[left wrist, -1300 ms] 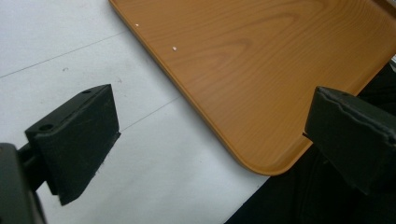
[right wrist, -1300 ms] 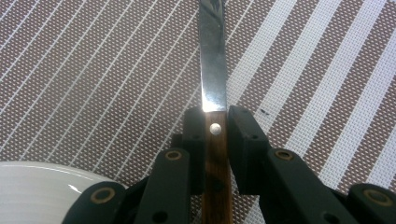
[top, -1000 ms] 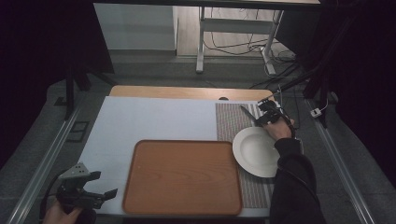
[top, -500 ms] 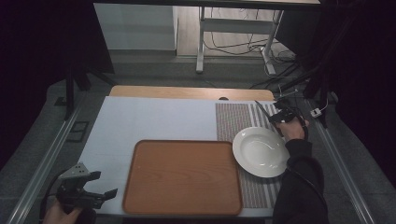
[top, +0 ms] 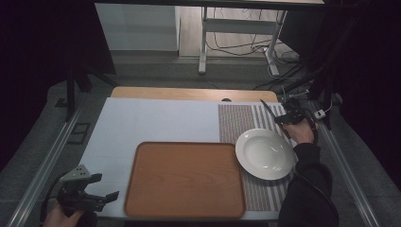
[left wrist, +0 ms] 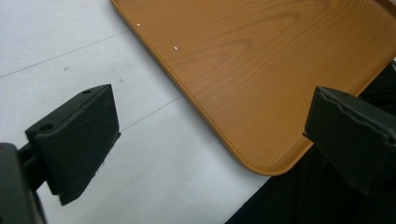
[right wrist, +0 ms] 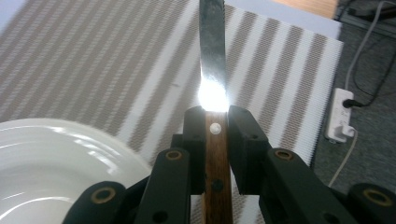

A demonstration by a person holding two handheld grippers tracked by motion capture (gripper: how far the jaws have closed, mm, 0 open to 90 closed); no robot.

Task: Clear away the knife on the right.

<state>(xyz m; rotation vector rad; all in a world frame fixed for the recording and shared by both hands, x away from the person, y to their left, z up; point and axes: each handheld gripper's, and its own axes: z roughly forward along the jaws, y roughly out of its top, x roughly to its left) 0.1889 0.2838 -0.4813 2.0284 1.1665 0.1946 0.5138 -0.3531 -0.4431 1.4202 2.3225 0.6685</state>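
While my right gripper is clamping the wooden-handled steel knife, I am carrying it outward past the round white plate, so placement looks next; my left gripper is idling wide open, empty.

Black screw-studded right gripper, dark sleeve

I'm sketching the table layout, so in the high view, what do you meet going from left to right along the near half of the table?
left gripper → wooden tray → white plate → right gripper, which holds a knife.
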